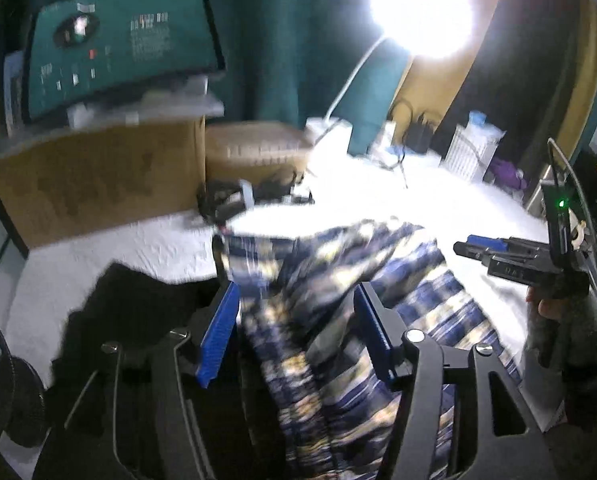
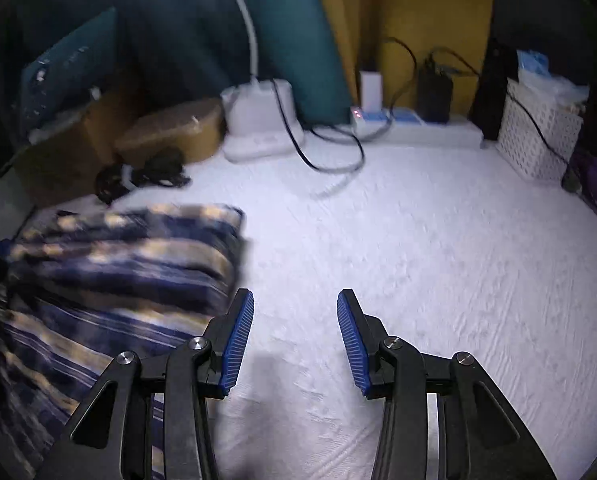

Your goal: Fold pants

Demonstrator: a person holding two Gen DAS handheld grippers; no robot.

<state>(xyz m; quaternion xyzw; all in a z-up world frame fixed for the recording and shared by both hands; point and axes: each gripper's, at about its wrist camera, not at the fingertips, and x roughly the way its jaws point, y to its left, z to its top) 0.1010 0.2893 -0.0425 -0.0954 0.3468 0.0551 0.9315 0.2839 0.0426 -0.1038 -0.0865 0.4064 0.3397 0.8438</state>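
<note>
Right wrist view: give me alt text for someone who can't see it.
The right hand-held gripper hangs open and empty over a white sheet. Blue plaid pants lie bunched to its left, apart from the blue pads. A power strip and white basket sit behind.

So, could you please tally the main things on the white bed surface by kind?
Plaid pants: 1
Cardboard boxes: 2
White lattice basket: 1
Power strip: 1
White lamp base: 1
Total: 6
</note>
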